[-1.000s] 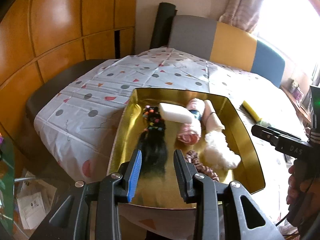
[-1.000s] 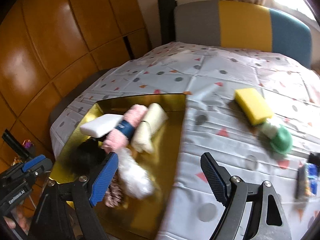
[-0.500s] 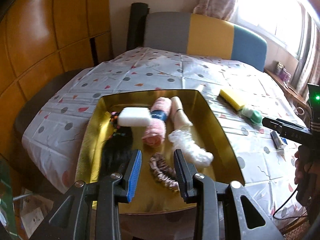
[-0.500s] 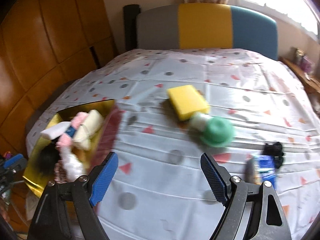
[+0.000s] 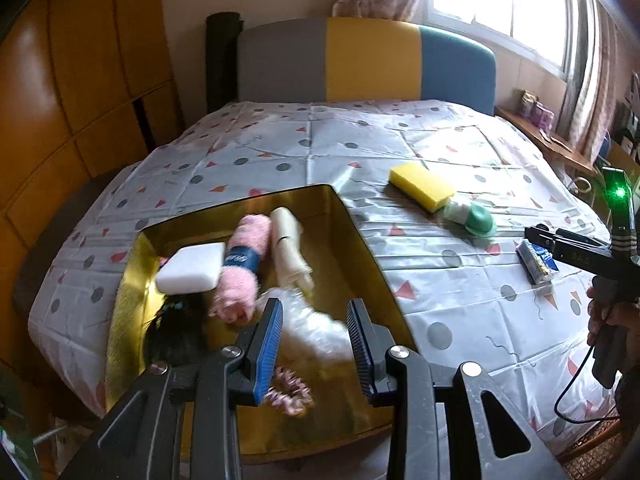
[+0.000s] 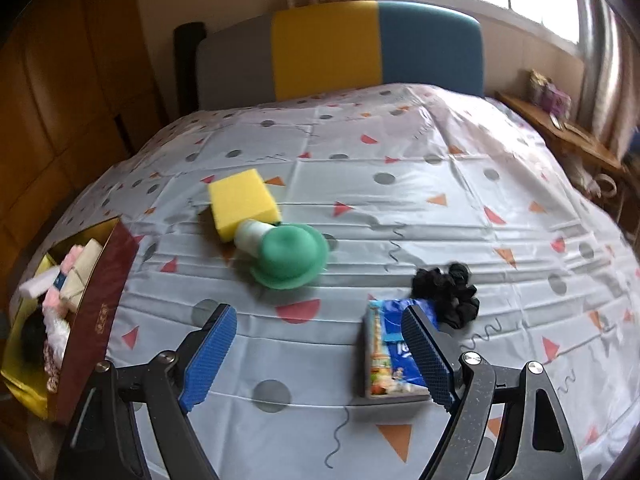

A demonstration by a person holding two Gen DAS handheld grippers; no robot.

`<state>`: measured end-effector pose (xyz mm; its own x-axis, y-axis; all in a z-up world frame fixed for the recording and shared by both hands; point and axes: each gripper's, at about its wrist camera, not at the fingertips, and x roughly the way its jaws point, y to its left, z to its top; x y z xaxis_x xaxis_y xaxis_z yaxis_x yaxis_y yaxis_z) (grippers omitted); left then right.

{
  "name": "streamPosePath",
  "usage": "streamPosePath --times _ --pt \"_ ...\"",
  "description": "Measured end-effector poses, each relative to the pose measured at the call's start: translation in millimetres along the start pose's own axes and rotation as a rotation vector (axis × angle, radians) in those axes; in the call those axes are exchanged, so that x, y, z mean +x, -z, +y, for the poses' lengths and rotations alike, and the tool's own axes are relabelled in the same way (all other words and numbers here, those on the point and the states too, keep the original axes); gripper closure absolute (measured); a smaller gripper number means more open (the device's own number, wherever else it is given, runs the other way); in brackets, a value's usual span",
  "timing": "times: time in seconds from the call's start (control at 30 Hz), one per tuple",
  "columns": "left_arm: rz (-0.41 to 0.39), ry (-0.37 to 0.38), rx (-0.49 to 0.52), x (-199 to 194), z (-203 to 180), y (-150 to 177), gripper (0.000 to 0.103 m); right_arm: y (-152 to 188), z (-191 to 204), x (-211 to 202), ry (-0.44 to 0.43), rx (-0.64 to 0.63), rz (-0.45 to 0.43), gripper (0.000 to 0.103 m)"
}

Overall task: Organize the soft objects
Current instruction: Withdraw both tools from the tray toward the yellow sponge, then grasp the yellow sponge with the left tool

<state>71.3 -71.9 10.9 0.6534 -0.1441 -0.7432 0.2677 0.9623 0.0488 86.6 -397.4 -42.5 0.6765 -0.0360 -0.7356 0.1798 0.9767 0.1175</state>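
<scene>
Here, leftmost, the gold-lined cardboard box (image 6: pixel 96 304) already holds a white foam block (image 5: pixel 192 267), a pink fluffy roll (image 5: pixel 240 268) and a cream roll (image 5: pixel 289 248). The left gripper (image 5: pixel 314 344) hovers above it, jaws partly apart, empty. On the bed, the yellow sponge (image 6: pixel 242 202), light and squashy, would take a grip across its short sides. The right gripper (image 6: pixel 316 354) has jaws wide, empty

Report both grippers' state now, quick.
Left gripper: fingers partly open, holding nothing, above the gold box.
Right gripper: fingers wide open, empty, over the bedspread near the tissue pack.
</scene>
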Motion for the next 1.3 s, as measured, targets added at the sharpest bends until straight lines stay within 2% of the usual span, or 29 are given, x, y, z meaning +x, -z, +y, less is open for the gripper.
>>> streamPosePath --times 0.5,0.57,0.77,0.9,0.93,1.0,1.03,1.07,1.2,1.3 --pt "0.042 0.085 0.082 39.3 -65.6 -41.3 0.069 -8.6 -24.1 -6.0 -0.014 0.154 -0.017 0.015" --pt "0.065 0.114 0.064 48.9 -72.9 -51.0 0.066 -9.3 -30.4 -7.1 -0.003 0.183 -0.02 0.015" --pt "0.125 0.16 0.006 83.3 -89.5 -78.3 0.065 -10.8 -47.1 -9.7 0.004 0.264 -0.023 0.015" --pt "0.2 0.193 -0.049 115.1 -100.8 -92.0 0.064 -10.6 -52.3 -8.5 0.004 0.291 -0.009 0.015" --pt "0.213 0.202 -0.059 121.5 -103.3 -94.7 0.061 -10.6 -52.8 -8.0 0.002 0.295 -0.006 0.015" --pt "0.246 0.22 -0.086 138.8 -110.5 -102.8 0.049 -11.0 -52.8 -7.9 -0.006 0.298 -0.004 0.015" --pt "0.255 0.224 -0.1 146.7 -113.3 -107.0 0.038 -11.2 -52.6 -8.2 -0.011 0.299 -0.005 0.015" --pt "0.264 0.228 -0.113 155.3 -115.9 -111.7 0.031 -11.2 -52.5 -8.6 -0.014 0.301 -0.005 0.015" --pt "0.33 0.261 -0.203 191.3 -122.0 -129.5 0.028 -11.5 -53.2 -9.0 -0.037 0.315 -0.002 0.015" --pt "0.37 0.268 -0.268 214.3 -125.8 -140.1 0.021 -12.0 -53.9 -8.7 -0.05 0.326 0.002 0.014"
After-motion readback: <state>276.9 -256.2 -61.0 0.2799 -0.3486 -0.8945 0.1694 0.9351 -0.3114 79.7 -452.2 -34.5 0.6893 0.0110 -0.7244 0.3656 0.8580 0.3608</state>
